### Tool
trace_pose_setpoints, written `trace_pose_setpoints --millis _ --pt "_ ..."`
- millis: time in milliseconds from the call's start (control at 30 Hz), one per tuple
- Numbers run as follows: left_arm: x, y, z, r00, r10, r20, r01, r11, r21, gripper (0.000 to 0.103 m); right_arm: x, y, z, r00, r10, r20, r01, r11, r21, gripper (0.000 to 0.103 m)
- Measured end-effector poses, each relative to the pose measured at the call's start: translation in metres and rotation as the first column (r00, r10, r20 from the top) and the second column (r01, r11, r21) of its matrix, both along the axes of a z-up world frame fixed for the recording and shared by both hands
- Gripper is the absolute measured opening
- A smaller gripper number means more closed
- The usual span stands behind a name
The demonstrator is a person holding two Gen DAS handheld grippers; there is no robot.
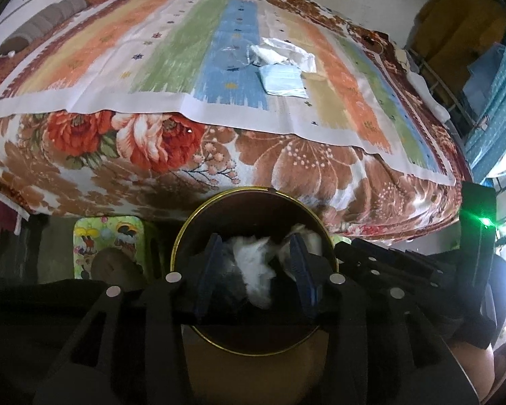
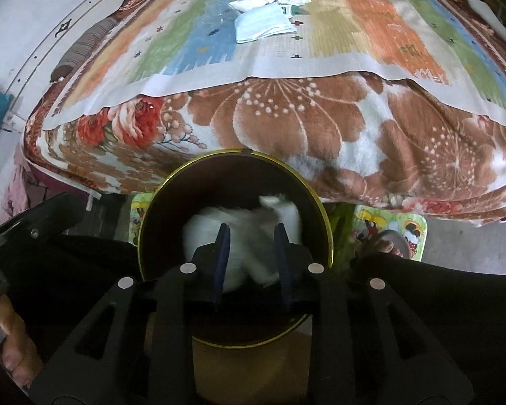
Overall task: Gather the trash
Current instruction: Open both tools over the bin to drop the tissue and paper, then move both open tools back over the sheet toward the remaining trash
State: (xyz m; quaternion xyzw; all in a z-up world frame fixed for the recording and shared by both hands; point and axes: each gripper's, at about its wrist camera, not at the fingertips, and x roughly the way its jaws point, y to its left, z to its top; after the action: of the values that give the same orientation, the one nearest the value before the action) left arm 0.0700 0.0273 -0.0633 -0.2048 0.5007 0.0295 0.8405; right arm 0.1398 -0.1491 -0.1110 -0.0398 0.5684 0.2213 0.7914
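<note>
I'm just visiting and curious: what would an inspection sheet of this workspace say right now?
Surface: bed under a floral blanket, with a striped cloth on top.
Job's things: round bin with a gold rim below the bed edge; white crumpled trash blurred inside it; face mask and white wrappers lie on the cloth.
Clutter: cartoon-print stool under the bin.
Grippers: left gripper and right gripper both over the bin, jaws apart, pressing nothing.
Cables: nothing seen.
Surroundings: a white wall beyond the bed.
</note>
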Motion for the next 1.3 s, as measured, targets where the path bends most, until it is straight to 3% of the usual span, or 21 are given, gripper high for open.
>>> trace_pose_setpoints --millis 533,833,900,1033,1300 --pt "0.017 0.015 0.008 0.999 0.032 0.004 -0.032 0.999 -0.019 0.069 0.008 0.006 0.024 0.996 0.05 0.08 -0.054 0.998 0.043 0.052" --pt "0.031 0.023 0.022 0.998 0.054 0.043 -0.055 0.998 0.02 0.094 0.024 0.006 0.042 0.99 0.06 0.128 -0.068 0.996 0.053 0.077" --pt "0.034 0.024 0.025 0.997 0.049 0.063 -0.05 0.999 0.012 0.097 0.027 0.007 0.045 0.988 0.071 0.136 -0.08 0.995 0.058 0.088" --pt "0.04 0.033 0.035 0.99 0.078 0.115 -0.081 0.997 0.021 0.097 0.031 0.01 0.054 0.979 0.092 0.184 -0.101 0.994 0.039 0.094" --pt "0.069 0.051 0.033 0.991 0.102 0.085 -0.1 0.995 -0.024 0.097 0.048 0.014 0.065 0.976 0.1 0.193 -0.115 0.991 0.071 0.094"
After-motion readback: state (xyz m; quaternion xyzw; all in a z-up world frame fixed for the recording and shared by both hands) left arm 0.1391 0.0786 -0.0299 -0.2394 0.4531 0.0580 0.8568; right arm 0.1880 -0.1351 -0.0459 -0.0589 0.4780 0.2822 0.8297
